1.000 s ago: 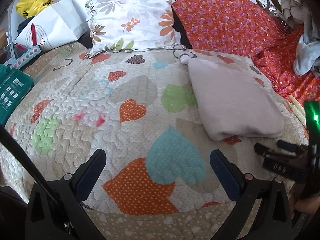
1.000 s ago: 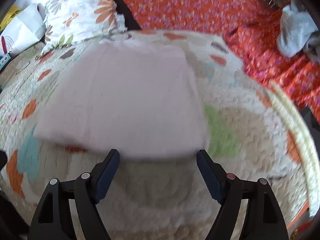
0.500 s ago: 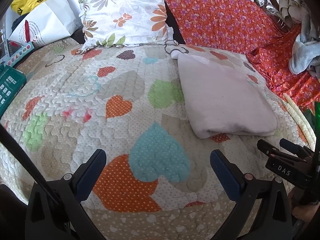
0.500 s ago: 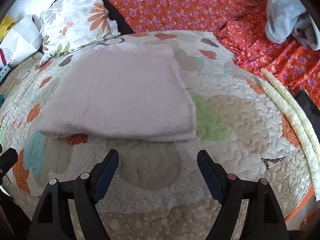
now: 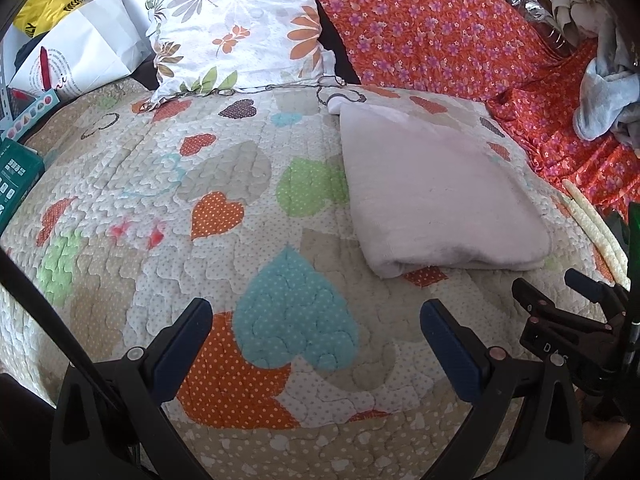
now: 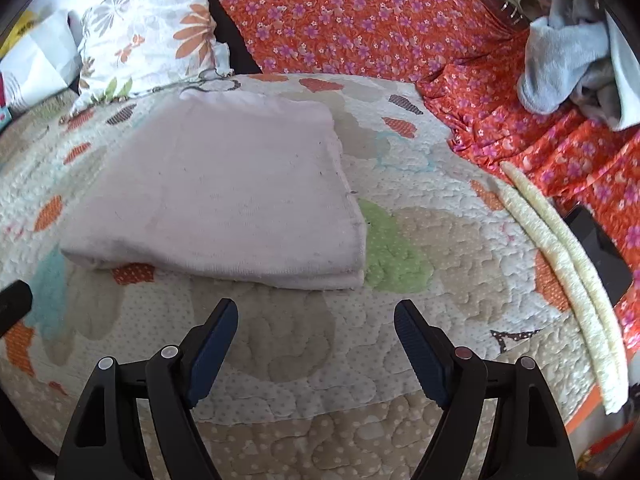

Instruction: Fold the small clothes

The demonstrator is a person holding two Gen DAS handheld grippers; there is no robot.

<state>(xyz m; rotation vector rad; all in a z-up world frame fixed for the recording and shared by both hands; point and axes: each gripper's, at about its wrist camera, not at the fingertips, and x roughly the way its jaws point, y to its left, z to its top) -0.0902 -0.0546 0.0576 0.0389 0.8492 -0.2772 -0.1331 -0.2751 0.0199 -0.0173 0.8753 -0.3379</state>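
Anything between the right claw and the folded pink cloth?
Nothing visible. The right claw is open, and only bare quilt lies between it and the near edge of the folded pink cloth.

Bare quilt (image 5: 224, 184) lay open left of and in front of the folded pink garment (image 6: 224, 192), while the floral pillow (image 5: 236, 28) and orange bedspread (image 6: 360, 20) hemmed in the far side and the cream piping (image 6: 560, 264) bordered the right

L gripper (image 5: 316, 322) & R gripper (image 6: 316, 326) both wide apart, empty, side by side.
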